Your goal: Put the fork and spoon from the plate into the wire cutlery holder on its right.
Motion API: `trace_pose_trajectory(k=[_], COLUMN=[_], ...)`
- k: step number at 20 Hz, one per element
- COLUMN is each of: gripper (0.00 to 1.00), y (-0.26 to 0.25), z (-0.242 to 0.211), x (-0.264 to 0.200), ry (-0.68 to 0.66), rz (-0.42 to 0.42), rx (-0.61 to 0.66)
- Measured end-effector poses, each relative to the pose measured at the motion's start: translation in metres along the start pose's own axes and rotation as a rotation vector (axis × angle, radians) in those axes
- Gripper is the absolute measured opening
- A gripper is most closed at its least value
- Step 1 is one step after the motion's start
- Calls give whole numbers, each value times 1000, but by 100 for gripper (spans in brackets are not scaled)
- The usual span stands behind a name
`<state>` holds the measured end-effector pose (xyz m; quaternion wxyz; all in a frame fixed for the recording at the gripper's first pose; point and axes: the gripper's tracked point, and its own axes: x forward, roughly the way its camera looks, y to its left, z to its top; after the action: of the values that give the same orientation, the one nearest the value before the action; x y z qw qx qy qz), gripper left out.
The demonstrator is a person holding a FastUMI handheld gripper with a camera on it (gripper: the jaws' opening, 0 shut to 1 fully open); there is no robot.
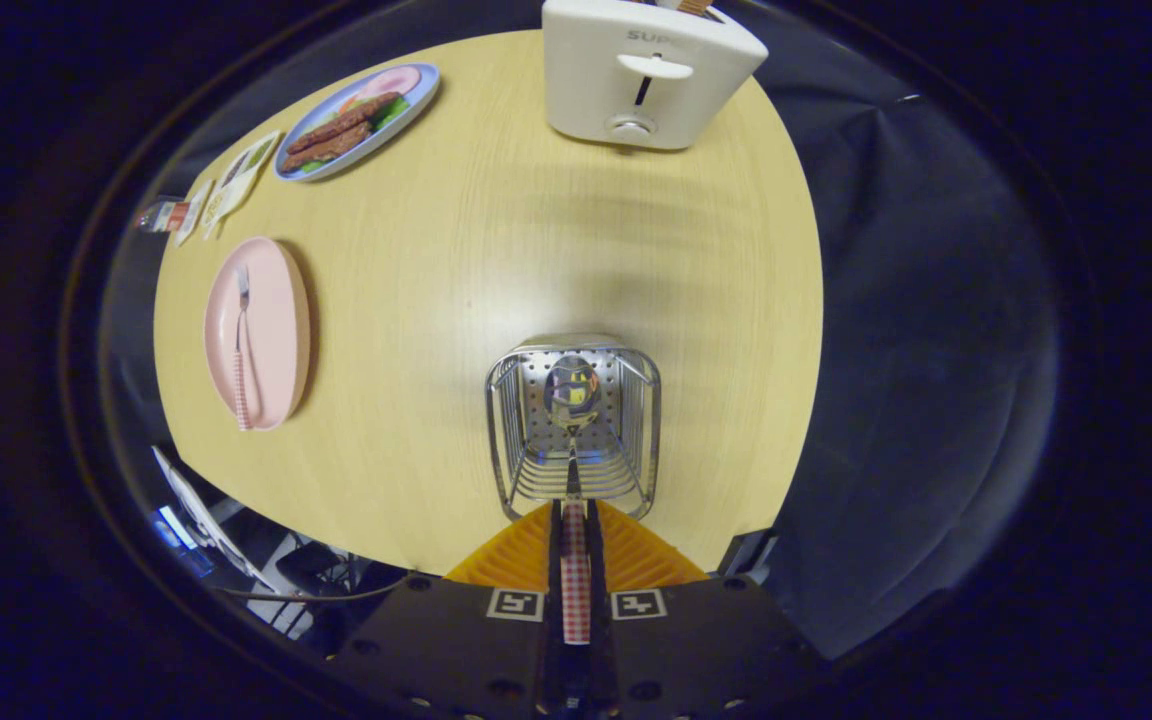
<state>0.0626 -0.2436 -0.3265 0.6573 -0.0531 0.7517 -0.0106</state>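
Here the tool [573,520] has its two fingers pressed together on the checkered handle of the spoon [573,400], clamping it from both sides. The handle runs back between the fingers toward the camera, and the shiny bowl of the spoon points forward and down. The bowl sits inside the wire cutlery holder [573,430], which stands just ahead of the fingertips on the desk [496,230]. Whether the spoon's tip touches the holder's perforated metal floor cannot be told. The holder is a squarish basket of thin metal wires, upright, with its open top facing the tool.

Off to the left of the holder, well apart from it, lies the pink plate [258,330]. The fork [241,345] rests on this plate, lying along its length, with its tines pointing away from the tool and its checkered handle reaching the plate's near rim.

Farther out, beyond the pink plate, a blue plate [356,120] carries strips of browned meat with a slice of something pink and some green pieces. Between the two plates, near the desk's left edge, lie a few small printed packets [226,190].

Straight beyond the holder, at the far side of the desk, stands a white toaster [648,75] with its lever and dial facing the tool. Dark cloth hangs to the right of the desk.
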Motion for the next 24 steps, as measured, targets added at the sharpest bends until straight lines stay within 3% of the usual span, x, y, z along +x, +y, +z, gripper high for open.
trace_pose_trajectory(k=[6, 10, 14, 15, 17, 19, 24], gripper=[11, 29, 33, 41, 44, 61, 78], y=[11, 28, 53, 63, 90, 117, 183], z=[6, 18, 30, 31, 28, 26, 33], x=[-13, -22, -46, -54, -67, -76, -80], ry=[-95, -221, -386, -429, -482, -521, -619], rz=[3, 0, -9, -1, 34, 59, 99], rx=[16, 75, 116, 116, 99, 87, 31])
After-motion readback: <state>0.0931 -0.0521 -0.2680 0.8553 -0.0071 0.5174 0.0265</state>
